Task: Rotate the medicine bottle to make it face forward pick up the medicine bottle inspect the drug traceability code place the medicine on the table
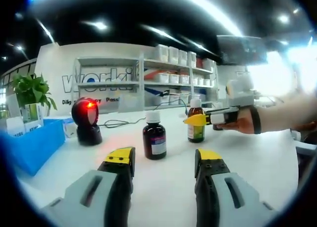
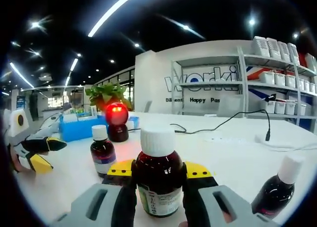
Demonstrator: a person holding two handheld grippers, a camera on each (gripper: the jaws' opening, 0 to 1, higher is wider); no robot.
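We worked at a white table with a scanner at its back. Our right gripper clasped a bottle standing well right of the scanner; lifting, inspection and placing seemingly remained. Our left gripper hung open.

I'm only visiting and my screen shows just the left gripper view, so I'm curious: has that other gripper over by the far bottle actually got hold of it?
Observer: Yes. In the right gripper view the right gripper has its jaws closed against both sides of the medicine bottle.
Visitor: Can you see its label?
Observer: A pale label with some green faces that camera; the print is too small to read.
Visitor: Anything beside it that I miss?
Observer: Another dark bottle with a white cap stands apart from it, at that view's lower right.
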